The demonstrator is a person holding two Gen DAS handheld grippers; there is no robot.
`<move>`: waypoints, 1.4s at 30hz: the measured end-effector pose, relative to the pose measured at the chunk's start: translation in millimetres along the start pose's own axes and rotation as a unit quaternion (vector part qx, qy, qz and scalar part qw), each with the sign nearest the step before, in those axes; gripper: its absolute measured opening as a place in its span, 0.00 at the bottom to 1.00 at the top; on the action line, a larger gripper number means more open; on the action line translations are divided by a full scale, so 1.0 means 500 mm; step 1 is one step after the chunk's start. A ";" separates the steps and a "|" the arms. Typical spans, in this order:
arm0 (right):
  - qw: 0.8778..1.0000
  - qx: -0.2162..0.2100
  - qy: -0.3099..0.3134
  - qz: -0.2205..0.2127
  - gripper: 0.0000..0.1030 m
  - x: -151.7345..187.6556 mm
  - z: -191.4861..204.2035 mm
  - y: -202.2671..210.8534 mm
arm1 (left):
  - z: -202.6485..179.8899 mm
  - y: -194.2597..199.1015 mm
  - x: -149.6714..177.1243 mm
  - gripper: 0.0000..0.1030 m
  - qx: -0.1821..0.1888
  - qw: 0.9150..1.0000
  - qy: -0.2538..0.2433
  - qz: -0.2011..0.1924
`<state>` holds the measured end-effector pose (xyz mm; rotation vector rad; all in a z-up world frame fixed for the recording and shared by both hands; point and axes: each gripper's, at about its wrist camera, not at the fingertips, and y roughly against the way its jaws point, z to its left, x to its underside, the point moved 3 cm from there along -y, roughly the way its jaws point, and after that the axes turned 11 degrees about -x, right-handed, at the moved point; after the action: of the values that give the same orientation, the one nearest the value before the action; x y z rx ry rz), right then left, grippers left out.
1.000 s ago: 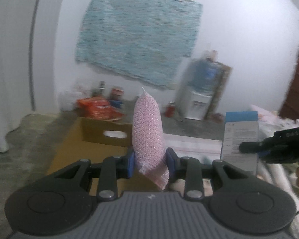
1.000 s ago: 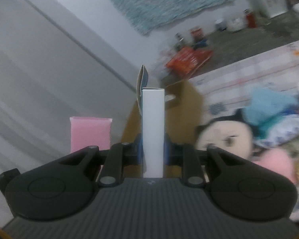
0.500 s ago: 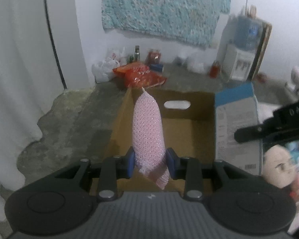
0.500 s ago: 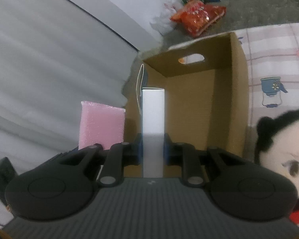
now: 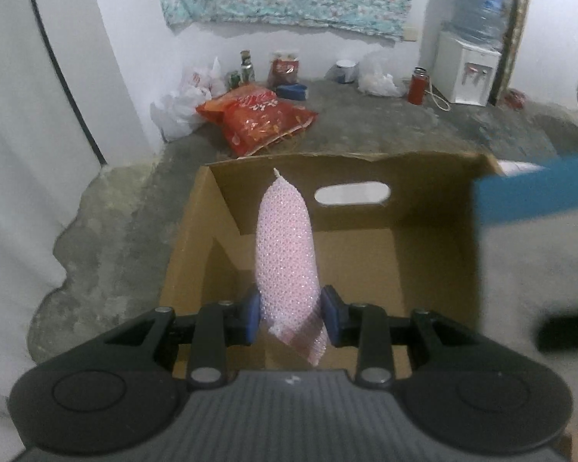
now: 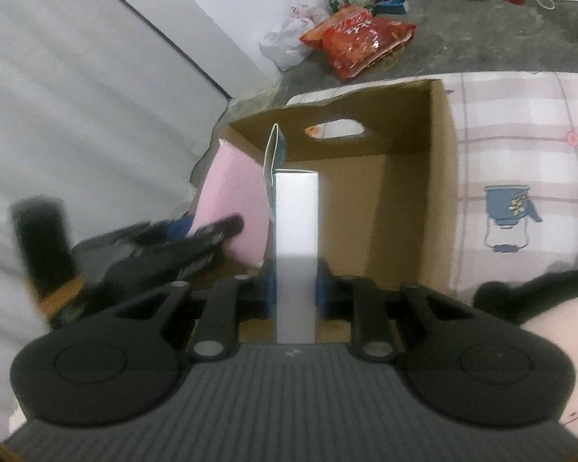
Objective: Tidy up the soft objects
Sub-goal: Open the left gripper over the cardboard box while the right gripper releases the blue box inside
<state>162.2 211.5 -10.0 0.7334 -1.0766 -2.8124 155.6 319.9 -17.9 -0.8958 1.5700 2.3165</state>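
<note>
L gripper (image 5: 291,313): jaws closed on a pink mesh sponge (image 5: 285,248), blue pads pressing both its sides. Sponge stands upright at frame centre in L wrist view, its tip over the open cardboard box (image 5: 435,254); a loose corner hangs below the jaws. Box sits lower centre of that view, handle slot in its far wall, inside bare where visible. At right edge of L wrist view, a blurred white box w/ blue top (image 5: 535,238) overlaps the cardboard box's right wall.

R gripper (image 6: 294,296): jaws closed on that white box (image 6: 296,246), seen edge-on, upright at frame centre, its top flap open and tilted left. It is held above the cardboard box (image 6: 416,200) opening (height above floor of box: cannot tell). Left of it in R wrist view, the L gripper (image 6: 212,231) appears blurred at mid-left, w/ the pink sponge (image 6: 235,200) at the cardboard box's left wall.

Surroundings: red snack bag (image 5: 256,115) on concrete floor beyond the cardboard box, upper centre of L wrist view; white plastic bags and bottles by the wall; water dispenser (image 5: 468,69) upper right. R wrist view: checked sheet (image 6: 520,146) at right, touching the cardboard box's side; plush toy w/ black hair (image 6: 551,331) lower right.
</note>
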 end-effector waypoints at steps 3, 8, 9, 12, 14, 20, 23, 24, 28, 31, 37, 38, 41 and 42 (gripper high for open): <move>1.000 0.001 0.001 -0.005 0.18 -0.002 -0.017 0.005 | 0.001 -0.059 -0.022 0.37 0.009 1.000 0.020 0.005; 1.000 0.000 0.007 -0.005 0.18 -0.001 -0.039 0.001 | 0.004 -0.148 -0.027 0.38 -0.009 0.998 0.051 0.030; 1.000 0.000 0.008 -0.004 0.18 -0.003 -0.042 -0.006 | 0.009 -0.159 -0.025 0.40 -0.013 0.998 0.055 0.038; 1.000 0.002 0.010 0.000 0.18 -0.006 -0.049 -0.016 | 0.024 -0.178 -0.016 0.45 -0.033 0.996 0.062 0.052; 1.000 0.004 0.014 0.001 0.18 -0.008 -0.046 -0.021 | 0.032 -0.173 -0.016 0.61 -0.036 0.996 0.060 0.052; 1.000 0.003 0.018 -0.002 0.18 -0.023 -0.041 -0.040 | 0.034 -0.098 -0.021 0.70 -0.077 0.996 0.033 -0.002; 1.000 0.000 0.019 0.003 0.18 -0.029 -0.038 -0.060 | 0.039 -0.058 -0.030 0.79 -0.072 0.997 0.035 -0.015; 1.000 -0.002 0.017 0.006 0.18 -0.032 -0.037 -0.069 | 0.047 -0.039 -0.028 0.84 -0.072 0.996 0.042 -0.017; 0.999 -0.017 -0.003 0.028 0.18 -0.053 -0.038 -0.128 | 0.085 0.037 -0.020 0.91 -0.053 0.995 0.083 -0.026; 0.999 -0.025 -0.005 0.029 0.21 -0.081 -0.030 -0.182 | 0.120 0.094 -0.010 0.94 -0.044 0.991 0.119 -0.038; 0.999 0.036 -0.008 0.035 0.60 -0.112 -0.072 -0.304 | 0.155 0.154 0.018 0.96 -0.031 0.984 0.165 -0.050; 0.998 0.055 -0.006 0.042 0.60 -0.107 -0.081 -0.313 | 0.154 0.158 0.023 0.96 -0.031 0.985 0.165 -0.048; 0.998 0.046 -0.002 0.044 0.60 -0.097 -0.085 -0.304 | 0.153 0.173 0.033 0.96 -0.032 0.985 0.157 -0.055; 0.998 0.045 0.002 0.041 0.60 -0.098 -0.080 -0.296 | 0.150 0.179 0.035 0.96 -0.032 0.986 0.154 -0.061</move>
<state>242.1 308.6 -110.1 0.6856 -1.2093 -2.7097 70.9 347.3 59.7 -1.3826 1.5058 2.2360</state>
